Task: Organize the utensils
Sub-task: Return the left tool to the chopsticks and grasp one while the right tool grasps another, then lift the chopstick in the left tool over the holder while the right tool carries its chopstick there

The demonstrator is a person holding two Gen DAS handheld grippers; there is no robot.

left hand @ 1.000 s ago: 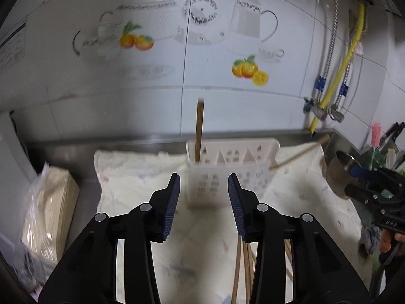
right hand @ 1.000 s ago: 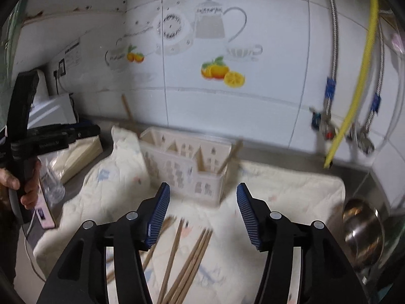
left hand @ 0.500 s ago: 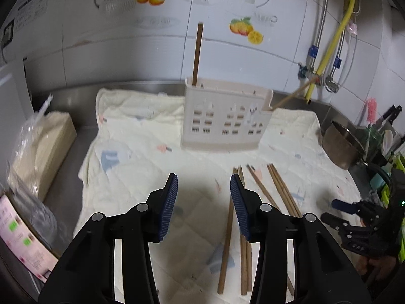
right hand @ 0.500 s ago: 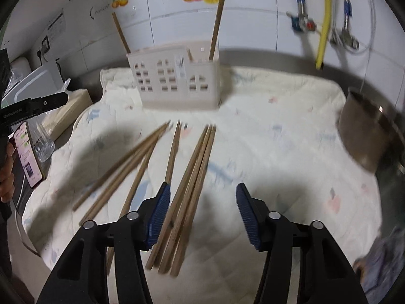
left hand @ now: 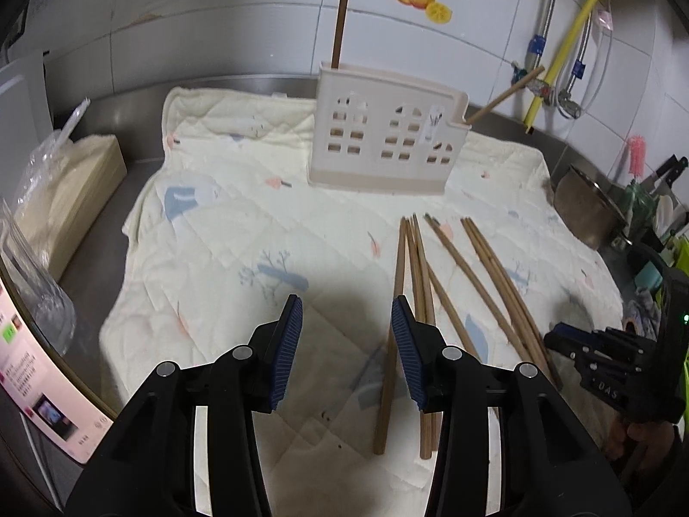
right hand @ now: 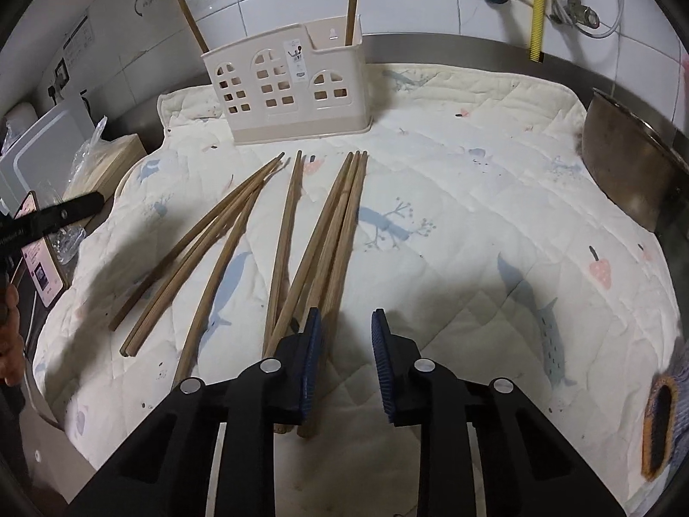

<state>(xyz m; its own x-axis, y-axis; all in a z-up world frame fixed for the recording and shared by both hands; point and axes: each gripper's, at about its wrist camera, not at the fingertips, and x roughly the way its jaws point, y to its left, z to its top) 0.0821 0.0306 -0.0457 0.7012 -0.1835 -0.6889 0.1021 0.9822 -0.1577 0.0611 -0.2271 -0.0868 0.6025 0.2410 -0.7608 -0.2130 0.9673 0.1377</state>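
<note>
Both grippers have dropped low over the quilted mat vs 1 s ago, w/ the holder now further off. Mat carries the cream utensil holder at its far edge, two chopsticks already standing in it; loose chopsticks lie just in front of the holder. Right gripper spread, empty, left pad beside the nearest sticks; left gripper spread, empty too. Step: prob picking the next stick. Next: shift right gripper leftward so it straddles one stick, then pinch.

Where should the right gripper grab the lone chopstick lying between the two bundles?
Grip the lone chopstick around mid-length, from above, fingers either side of it. It lies flat on the cloth; its near end crowds the right bundle, but the middle is clear. The right gripper is open and empty.
</note>
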